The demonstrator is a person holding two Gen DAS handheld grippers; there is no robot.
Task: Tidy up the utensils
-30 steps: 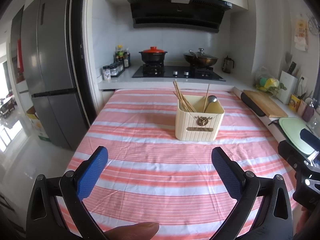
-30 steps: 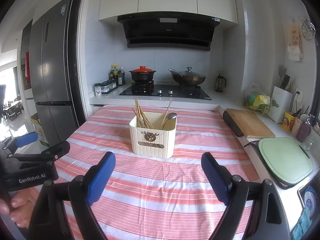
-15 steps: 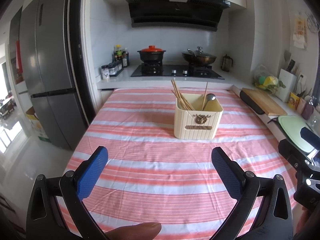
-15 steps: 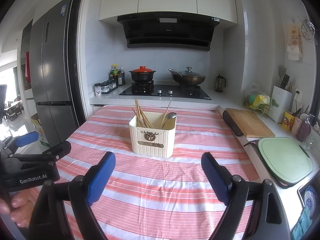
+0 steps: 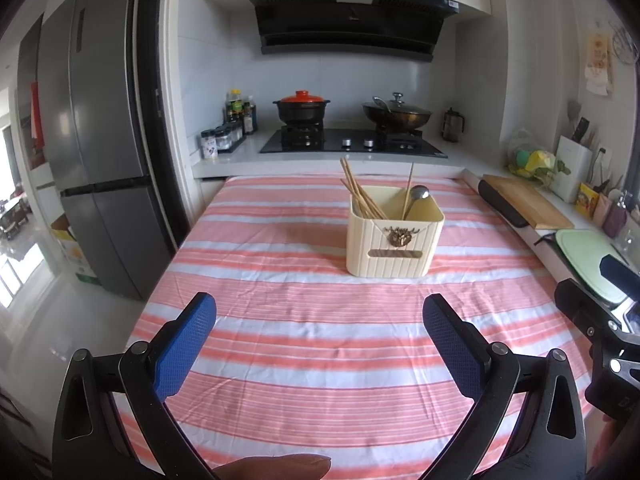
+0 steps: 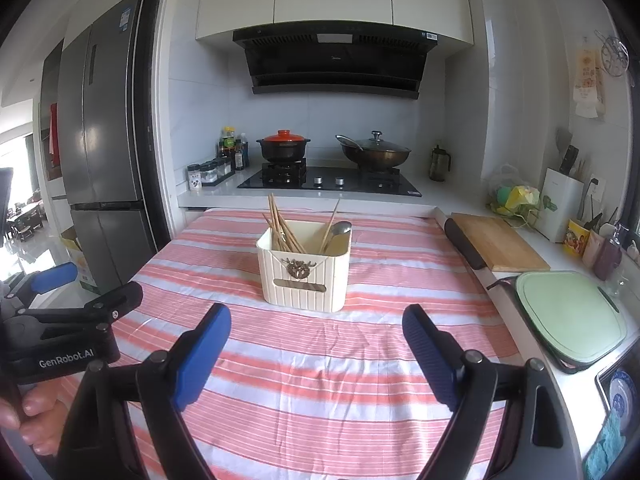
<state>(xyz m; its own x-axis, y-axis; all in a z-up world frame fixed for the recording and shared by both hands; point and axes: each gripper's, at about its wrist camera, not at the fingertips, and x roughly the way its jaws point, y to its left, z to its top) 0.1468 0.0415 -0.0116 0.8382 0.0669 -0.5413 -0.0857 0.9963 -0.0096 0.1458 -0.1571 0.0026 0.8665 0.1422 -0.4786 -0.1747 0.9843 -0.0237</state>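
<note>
A cream ribbed utensil holder (image 5: pixel 394 240) stands on the pink striped tablecloth (image 5: pixel 300 320); it also shows in the right wrist view (image 6: pixel 305 272). Several wooden chopsticks (image 5: pixel 358 196) lean in its left part, and a metal spoon (image 5: pixel 416 196) with one more stick stands in its right part. My left gripper (image 5: pixel 319 322) is open and empty, well short of the holder. My right gripper (image 6: pixel 316 332) is open and empty, just in front of the holder. Each gripper shows at the edge of the other's view.
A hob with a red-lidded pot (image 5: pixel 302 106) and a wok (image 5: pixel 396 114) is behind the table. A wooden board (image 6: pixel 500 240) and a green board (image 6: pixel 568 312) lie on the right counter. A tall fridge (image 5: pixel 96 140) stands left.
The left wrist view has shifted slightly, so the holder sits a little lower and further left in frame. The right gripper has barely moved. Both stay open.
</note>
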